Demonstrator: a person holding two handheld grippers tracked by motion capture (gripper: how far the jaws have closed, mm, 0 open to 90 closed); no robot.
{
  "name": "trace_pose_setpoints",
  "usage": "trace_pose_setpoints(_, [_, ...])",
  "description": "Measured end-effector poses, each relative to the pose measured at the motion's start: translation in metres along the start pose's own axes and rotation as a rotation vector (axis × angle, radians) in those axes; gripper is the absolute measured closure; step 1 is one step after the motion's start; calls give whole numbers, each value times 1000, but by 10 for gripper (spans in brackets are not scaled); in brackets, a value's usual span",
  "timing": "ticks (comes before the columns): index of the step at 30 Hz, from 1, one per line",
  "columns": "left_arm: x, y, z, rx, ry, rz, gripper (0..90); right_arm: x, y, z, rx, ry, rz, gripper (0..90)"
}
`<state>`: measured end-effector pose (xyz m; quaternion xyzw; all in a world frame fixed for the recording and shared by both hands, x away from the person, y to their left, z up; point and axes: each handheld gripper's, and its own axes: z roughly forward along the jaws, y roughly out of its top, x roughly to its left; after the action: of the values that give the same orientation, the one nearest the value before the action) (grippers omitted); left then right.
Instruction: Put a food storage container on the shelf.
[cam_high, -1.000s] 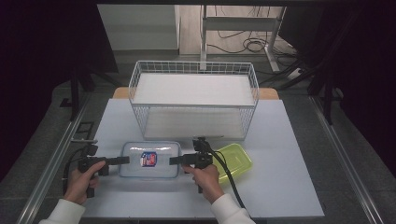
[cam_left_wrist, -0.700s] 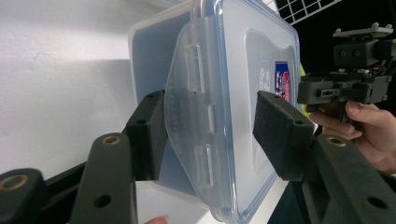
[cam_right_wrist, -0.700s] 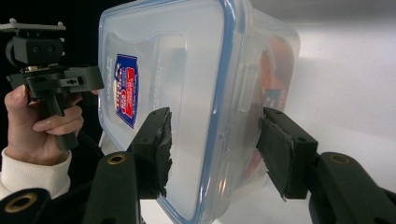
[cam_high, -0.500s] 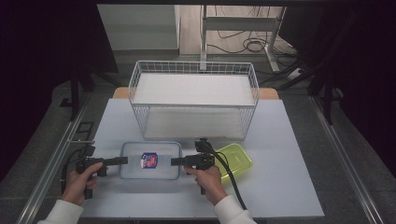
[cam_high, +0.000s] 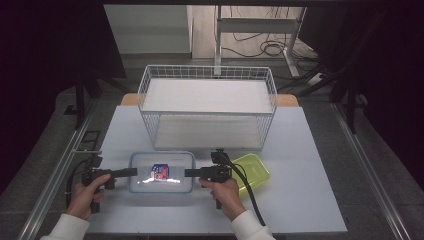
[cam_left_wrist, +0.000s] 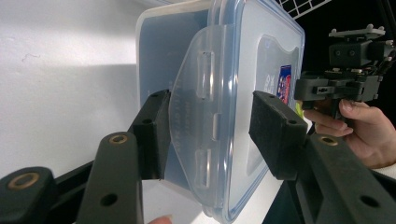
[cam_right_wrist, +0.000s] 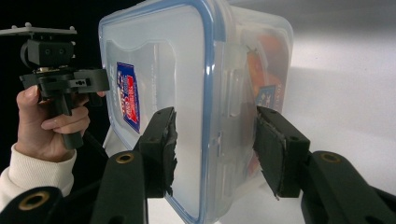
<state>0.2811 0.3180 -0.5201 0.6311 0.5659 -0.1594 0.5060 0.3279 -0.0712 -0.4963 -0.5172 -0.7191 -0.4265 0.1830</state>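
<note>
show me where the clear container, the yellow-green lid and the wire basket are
clear container (cam_high: 161, 172): high view, middle of its lid.
yellow-green lid (cam_high: 255, 170): high view, its bare centre.
wire basket (cam_high: 207, 114): high view, front top rim.

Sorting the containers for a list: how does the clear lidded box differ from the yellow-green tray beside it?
The clear lidded box wears a blue-rimmed lid with a sticker; the yellow-green tray is open on top. The box is see-through and colourless, the tray tinted. The box sits between the left gripper and right gripper; the tray lies untouched. Both are rectangular plastic on the white table.
</note>
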Motion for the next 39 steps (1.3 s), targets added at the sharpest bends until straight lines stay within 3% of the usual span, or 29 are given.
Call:
trace_pose_setpoints(7, [0,0,-1,-5,-9,-3,495,1,-1,-2,-11,6,-4,522])
trace_pose_setpoints(18, [-12,0,-2,-13,-14,18,495,6,-1,-12,-23,5,-26,522])
trace_pose_setpoints(24, [-30,6,-2,-27,-8,58,496,10,1,-26,-46,18,-35,521])
trace_pose_setpoints(29, [-45,10,1,-29,-19,79,496,16,5,-44,-63,1,-71,519])
trace_pose_setpoints(39, [-88,32,0,-42,-14,142,496,29,18,-82,-114,11,-100,519])
